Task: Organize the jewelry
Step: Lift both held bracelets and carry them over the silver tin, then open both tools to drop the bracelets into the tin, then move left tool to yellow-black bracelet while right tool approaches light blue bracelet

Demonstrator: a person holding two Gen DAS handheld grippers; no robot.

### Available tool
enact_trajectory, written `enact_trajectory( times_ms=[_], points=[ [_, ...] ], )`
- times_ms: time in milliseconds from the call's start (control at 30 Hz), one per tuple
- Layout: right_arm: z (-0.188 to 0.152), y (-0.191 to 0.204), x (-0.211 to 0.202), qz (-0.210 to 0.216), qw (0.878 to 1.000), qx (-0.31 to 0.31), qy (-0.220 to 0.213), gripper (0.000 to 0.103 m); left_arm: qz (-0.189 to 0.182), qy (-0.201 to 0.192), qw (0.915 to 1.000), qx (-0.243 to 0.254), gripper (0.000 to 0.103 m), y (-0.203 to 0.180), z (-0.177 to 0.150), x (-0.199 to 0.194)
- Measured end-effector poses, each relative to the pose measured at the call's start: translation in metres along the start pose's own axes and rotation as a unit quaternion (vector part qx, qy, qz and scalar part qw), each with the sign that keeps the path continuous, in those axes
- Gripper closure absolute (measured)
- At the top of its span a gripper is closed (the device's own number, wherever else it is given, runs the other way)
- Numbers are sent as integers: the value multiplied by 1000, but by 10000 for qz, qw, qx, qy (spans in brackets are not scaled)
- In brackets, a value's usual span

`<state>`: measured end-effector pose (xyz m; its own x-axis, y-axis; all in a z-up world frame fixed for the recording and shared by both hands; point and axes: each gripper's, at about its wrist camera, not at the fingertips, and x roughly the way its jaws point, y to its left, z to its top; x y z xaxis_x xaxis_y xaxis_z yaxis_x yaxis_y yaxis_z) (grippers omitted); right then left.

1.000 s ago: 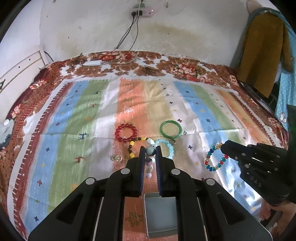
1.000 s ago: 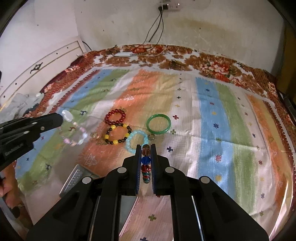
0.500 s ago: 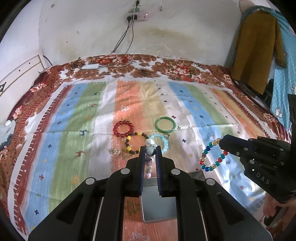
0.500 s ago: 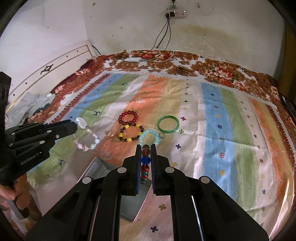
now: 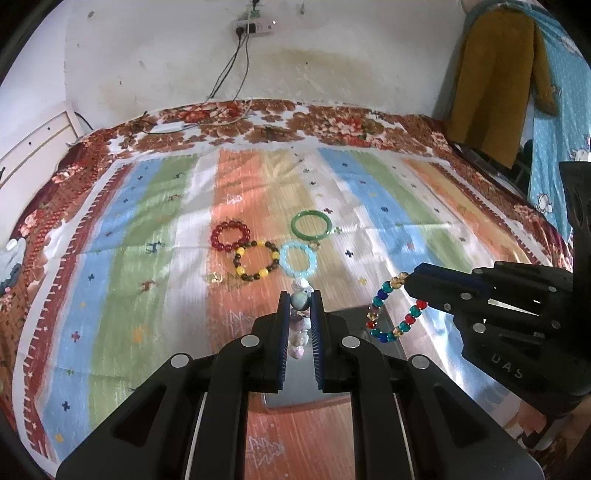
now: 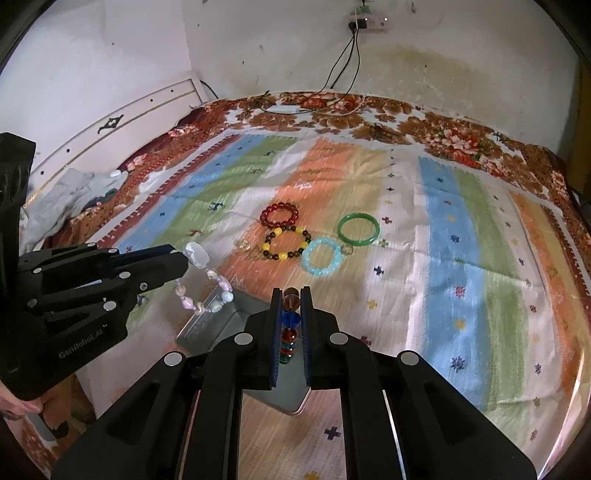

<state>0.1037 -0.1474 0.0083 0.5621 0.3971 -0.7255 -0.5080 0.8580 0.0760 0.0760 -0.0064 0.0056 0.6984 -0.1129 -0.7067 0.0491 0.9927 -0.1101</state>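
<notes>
My left gripper (image 5: 300,301) is shut on a pale stone bracelet (image 5: 300,325), which hangs from it above a grey metal tray (image 5: 354,321); from the right wrist view the same bracelet (image 6: 203,291) dangles over the tray (image 6: 236,325). My right gripper (image 6: 291,297) is shut on a multicolour bead bracelet (image 6: 290,332), which also shows in the left wrist view (image 5: 391,314) hanging over the tray's right side. On the striped bedspread lie a red bead bracelet (image 5: 229,236), a yellow-and-brown bracelet (image 5: 256,260), a light blue bracelet (image 5: 298,259) and a green bangle (image 5: 311,226).
A small clear trinket (image 5: 214,277) lies left of the yellow bracelet. A white wall with a power strip (image 5: 255,26) and cables stands behind the bed. A mustard garment (image 5: 495,74) hangs at the right. Crumpled cloth (image 6: 70,195) lies at the bed's left edge.
Both grippers have pulled back toward me and lifted, carrying their bracelets from over the bedspread to above the tray. The bracelets on the bed have not moved.
</notes>
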Motion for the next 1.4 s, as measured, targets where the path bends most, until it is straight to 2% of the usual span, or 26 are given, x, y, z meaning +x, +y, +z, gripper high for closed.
enact_trajectory(
  times_ms=[167, 200, 233, 267, 300, 367, 633, 800, 1033, 1267, 1400],
  points=[
    [-4, -2, 2, 45, 10000, 51, 37, 91, 16, 197, 9998, -45, 92, 1, -5, 6],
    [-4, -3, 2, -19, 10000, 36, 17, 83, 32, 232, 9997, -56, 92, 1, -5, 7],
    [-4, -3, 2, -64, 10000, 29, 1, 75, 68, 250, 9996, -83, 87, 3, -5, 9],
    [-4, -4, 2, -111, 9999, 31, -26, 62, 107, 246, 9995, -158, 82, 6, -4, 9],
    [-4, -5, 2, -134, 9999, 43, -40, 60, 101, 223, 9994, -227, 73, 9, -3, 8],
    [-3, -8, 3, -159, 9998, 85, -24, 60, 114, 189, 9992, -321, 72, 14, -2, 7],
    [-4, -24, 18, -289, 9990, 301, 142, 51, 435, 159, 9971, -605, 51, 40, 4, 10],
    [-1, -30, 26, -323, 9983, 422, 218, 49, 423, 238, 9959, -762, 50, 52, 7, 17],
    [5, -38, 35, -400, 9976, 504, 238, 44, 554, 354, 9944, -830, 39, 63, 14, 29],
    [14, -51, 46, -481, 9964, 636, 282, 42, 578, 497, 9925, -957, 36, 72, 26, 49],
    [20, -57, 55, -509, 9959, 680, 324, 42, 454, 625, 9919, -1011, 36, 74, 31, 59]
  ],
)
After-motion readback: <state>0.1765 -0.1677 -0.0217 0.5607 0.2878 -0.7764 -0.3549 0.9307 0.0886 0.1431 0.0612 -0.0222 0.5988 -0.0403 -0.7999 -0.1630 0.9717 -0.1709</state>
